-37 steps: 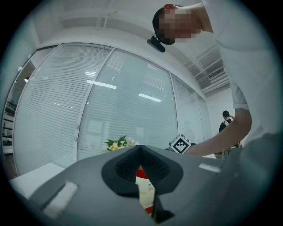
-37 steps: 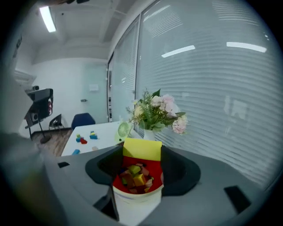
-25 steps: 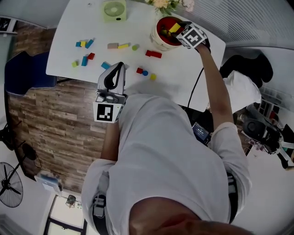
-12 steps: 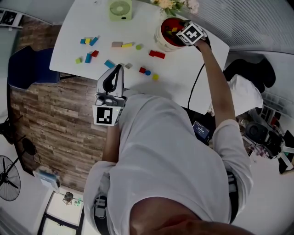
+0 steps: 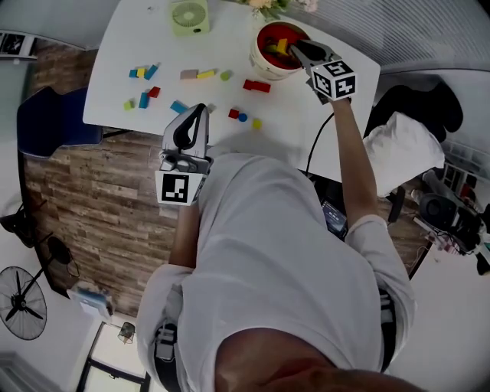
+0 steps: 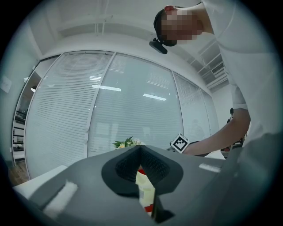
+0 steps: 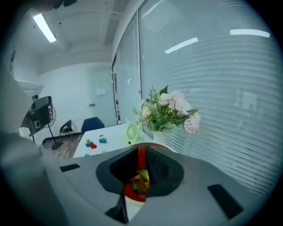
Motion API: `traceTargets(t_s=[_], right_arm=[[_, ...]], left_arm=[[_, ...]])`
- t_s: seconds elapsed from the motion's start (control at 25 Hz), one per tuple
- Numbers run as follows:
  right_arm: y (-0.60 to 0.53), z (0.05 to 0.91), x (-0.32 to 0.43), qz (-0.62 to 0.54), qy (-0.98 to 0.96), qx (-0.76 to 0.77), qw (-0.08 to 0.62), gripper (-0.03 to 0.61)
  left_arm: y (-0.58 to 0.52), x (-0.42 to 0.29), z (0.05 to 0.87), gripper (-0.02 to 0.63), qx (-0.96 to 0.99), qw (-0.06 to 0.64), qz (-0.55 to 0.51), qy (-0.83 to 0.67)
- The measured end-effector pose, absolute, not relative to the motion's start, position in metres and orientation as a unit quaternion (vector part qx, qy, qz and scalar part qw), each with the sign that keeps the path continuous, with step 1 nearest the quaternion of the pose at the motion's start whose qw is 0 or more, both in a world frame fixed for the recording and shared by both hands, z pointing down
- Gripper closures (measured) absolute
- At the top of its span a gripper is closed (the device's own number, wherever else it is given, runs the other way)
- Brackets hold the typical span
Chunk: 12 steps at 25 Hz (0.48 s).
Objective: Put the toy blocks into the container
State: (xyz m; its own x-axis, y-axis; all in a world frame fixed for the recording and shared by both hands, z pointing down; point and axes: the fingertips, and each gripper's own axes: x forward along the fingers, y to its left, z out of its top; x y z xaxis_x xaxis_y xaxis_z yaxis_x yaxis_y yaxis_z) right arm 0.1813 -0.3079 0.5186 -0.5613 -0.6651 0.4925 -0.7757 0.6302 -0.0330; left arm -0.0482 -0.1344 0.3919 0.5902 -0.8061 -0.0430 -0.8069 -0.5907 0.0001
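White table (image 5: 321, 145) over wood-plank floor; green fan (image 5: 189, 15) and flowers (image 5: 268, 4) at far edge. Container (image 5: 262, 66): red inside, several blocks already in it, beside the flowers. Loose blocks: red block (image 5: 256, 86) just beside the container; small red, blue and yellow pieces (image 5: 243, 118) near the front edge; others well apart to the left. Right gripper (image 5: 295, 50): over the container, jaws just been closing, all but pressed together, nothing between them. Left gripper (image 5: 197, 111): jaws pressed together, empty, level at the near edge. Step judged: fetching the next block; spread the jaws before descending, take the near red block across its narrow sides
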Motion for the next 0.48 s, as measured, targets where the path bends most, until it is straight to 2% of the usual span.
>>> traceTargets(t_s=[0.2,0.32,0.4,0.48], right_arm=[[-0.270,0.495,0.187,0.118,-0.881,0.439,0.131,0.575],[-0.247,0.488,0.185,0.115,-0.884,0.445,0.087,0.575],[-0.231,0.488,0.179,0.111,-0.888,0.441,0.071,0.577],[-0.217,0.497,0.168,0.101,-0.894,0.428,0.084,0.575]], left_arm=[[-0.131,-0.032,0.381,0.621,-0.896,0.004,0.011,0.443],[-0.123,-0.026,0.375,0.621,-0.897,0.010,-0.001,0.442],[-0.116,-0.025,0.374,0.621,-0.897,0.012,-0.010,0.441],[-0.108,-0.025,0.377,0.621,-0.897,0.009,-0.022,0.441]])
